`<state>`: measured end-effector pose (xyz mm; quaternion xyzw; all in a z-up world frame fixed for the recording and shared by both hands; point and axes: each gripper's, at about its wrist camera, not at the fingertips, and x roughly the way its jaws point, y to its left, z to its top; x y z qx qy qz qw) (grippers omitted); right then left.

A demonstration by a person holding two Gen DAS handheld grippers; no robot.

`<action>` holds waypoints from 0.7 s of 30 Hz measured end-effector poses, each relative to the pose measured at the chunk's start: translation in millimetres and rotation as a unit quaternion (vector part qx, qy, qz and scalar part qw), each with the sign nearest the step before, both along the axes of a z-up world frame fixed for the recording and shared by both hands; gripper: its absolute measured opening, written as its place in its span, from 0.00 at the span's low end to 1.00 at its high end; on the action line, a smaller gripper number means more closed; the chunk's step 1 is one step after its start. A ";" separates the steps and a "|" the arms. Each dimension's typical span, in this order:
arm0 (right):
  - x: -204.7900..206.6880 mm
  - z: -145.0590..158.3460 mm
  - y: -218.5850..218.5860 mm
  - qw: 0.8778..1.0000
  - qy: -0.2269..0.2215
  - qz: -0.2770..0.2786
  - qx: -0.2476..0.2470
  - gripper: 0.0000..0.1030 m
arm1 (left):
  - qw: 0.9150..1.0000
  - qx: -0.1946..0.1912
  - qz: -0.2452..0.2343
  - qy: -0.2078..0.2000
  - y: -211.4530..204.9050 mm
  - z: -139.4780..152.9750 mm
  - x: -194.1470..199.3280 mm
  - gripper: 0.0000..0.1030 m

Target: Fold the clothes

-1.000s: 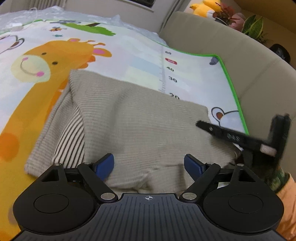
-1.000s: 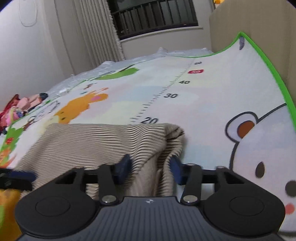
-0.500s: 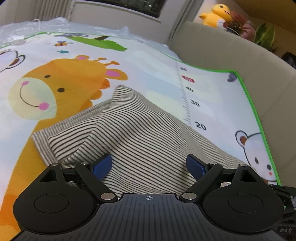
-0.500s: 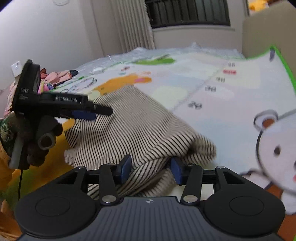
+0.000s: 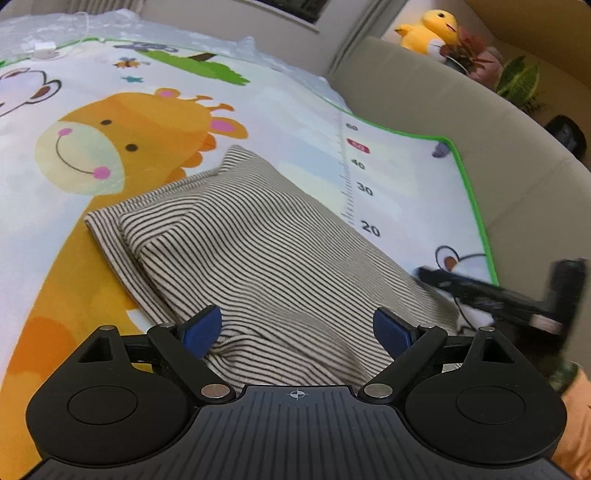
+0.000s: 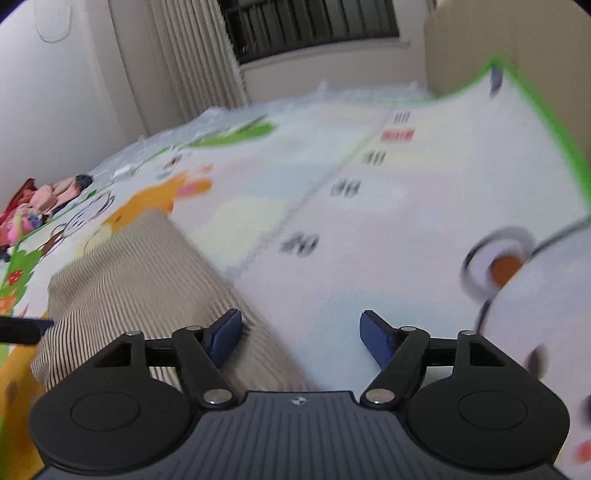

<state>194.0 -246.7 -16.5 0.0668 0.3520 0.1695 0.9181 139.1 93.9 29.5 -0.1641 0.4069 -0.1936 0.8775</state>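
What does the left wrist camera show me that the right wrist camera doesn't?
Only the left wrist view: the giraffe face, the yellow plush toy and plants behind the beige headboard, and the right gripper at the garment's right edge.

Only the right wrist view, which is blurred: the curtain, the dark window and colourful items at far left.

Both: the striped garment on the play mat, the ruler print, and open blue pads; the left gripper is open, the right's jaws are opening with nothing gripped.
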 end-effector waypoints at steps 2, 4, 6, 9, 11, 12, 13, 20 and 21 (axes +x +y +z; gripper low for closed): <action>-11.4 -2.0 2.1 1.000 -0.011 0.018 0.004 0.51 | 1.000 0.001 -0.002 0.002 -0.5 -2.4 2.2 0.90; -21.1 0.9 0.4 0.999 -0.007 0.035 0.016 0.42 | 1.000 -0.003 -0.001 0.006 0.2 -6.7 8.9 0.90; -33.1 4.5 1.5 0.999 -0.011 0.048 0.010 0.39 | 1.000 -0.008 0.002 0.006 -0.8 -10.6 17.7 0.90; -53.4 8.1 4.7 0.998 -0.008 0.065 0.010 0.39 | 1.000 -0.007 0.002 -0.002 -8.7 -14.6 31.8 0.90; -67.0 10.0 9.2 0.997 -0.007 0.075 0.011 0.40 | 1.000 -0.006 0.001 -0.007 -14.7 -17.5 41.8 0.90; -74.6 10.8 11.6 0.997 -0.007 0.080 0.010 0.40 | 1.000 0.001 0.001 -0.011 -18.3 -17.4 45.1 0.90; -81.4 11.8 14.4 0.996 -0.007 0.085 0.010 0.40 | 1.000 0.006 0.000 -0.016 -21.7 -17.0 48.7 0.90; -105.6 29.0 30.2 0.993 -0.028 0.112 -0.016 0.44 | 1.000 0.009 0.004 -0.020 -24.7 -12.1 59.4 0.89; -103.8 32.3 27.8 0.994 -0.031 0.107 -0.014 0.47 | 1.000 0.007 0.005 -0.020 -22.0 -10.1 56.0 0.89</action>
